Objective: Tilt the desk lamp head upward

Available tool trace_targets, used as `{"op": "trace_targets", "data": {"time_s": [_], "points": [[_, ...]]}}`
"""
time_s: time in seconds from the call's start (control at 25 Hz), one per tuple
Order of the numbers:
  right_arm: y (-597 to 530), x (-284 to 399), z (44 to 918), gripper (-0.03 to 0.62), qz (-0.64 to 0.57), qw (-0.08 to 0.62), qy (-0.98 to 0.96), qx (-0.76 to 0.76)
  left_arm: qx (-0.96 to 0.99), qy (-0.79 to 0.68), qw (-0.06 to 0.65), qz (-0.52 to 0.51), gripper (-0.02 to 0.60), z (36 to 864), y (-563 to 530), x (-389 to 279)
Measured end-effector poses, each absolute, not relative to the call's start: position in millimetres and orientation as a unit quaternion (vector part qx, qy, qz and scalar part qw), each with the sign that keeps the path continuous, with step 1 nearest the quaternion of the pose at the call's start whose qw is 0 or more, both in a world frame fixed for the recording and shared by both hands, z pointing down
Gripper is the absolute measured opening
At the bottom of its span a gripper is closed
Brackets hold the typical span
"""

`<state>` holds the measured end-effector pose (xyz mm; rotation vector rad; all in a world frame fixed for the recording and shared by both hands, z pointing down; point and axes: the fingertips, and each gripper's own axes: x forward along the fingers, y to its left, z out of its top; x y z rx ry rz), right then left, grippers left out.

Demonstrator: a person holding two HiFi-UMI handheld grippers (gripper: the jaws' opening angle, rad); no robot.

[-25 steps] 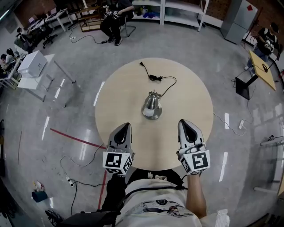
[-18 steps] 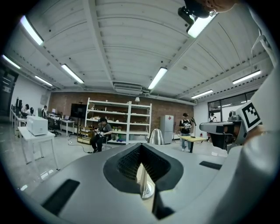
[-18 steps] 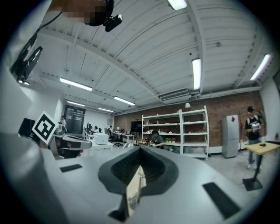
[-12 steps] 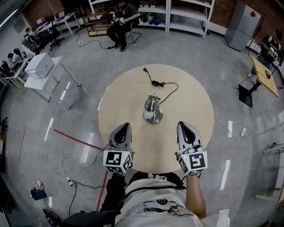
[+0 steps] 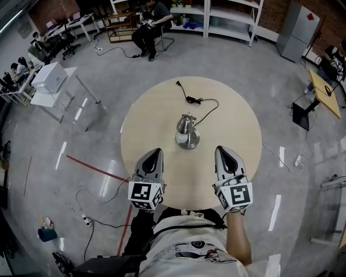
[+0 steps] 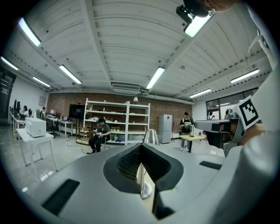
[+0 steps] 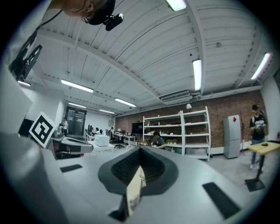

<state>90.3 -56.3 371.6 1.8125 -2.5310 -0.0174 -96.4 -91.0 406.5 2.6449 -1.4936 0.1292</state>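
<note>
A small silver desk lamp (image 5: 186,130) stands at the middle of the round light-wood table (image 5: 146,108), its head hanging over its round base. Its black cord (image 5: 199,100) trails away to the far edge. My left gripper (image 5: 154,153) and right gripper (image 5: 223,150) hover side by side over the near part of the table, both shut with nothing in them, well short of the lamp. The left gripper view shows the lamp head (image 6: 151,136) just above the closed left gripper (image 6: 141,149). In the right gripper view the right gripper (image 7: 140,151) points level, past the lamp.
The table's near edge (image 5: 189,207) is against the person's body. On the grey floor around it lie cables (image 5: 100,197) and a red tape line (image 5: 92,167). A white side table (image 5: 51,81), shelves (image 5: 227,16), a fridge (image 5: 297,24) and seated people stand farther off.
The head view has shifted a little, so the table and lamp sit slightly differently in the picture. Both grippers keep their places and stay shut.
</note>
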Motion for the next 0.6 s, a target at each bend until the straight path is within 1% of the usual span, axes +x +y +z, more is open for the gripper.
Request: {"op": "trace_targets", "data": {"time_s": [0.6], "points": [[-59.3,99.6,371.3,0.002,-0.003,0.019,-0.807,0.59,0.874,-0.481,0.054,0.039,-0.008,406.2,-101.0,-87.8]]}}
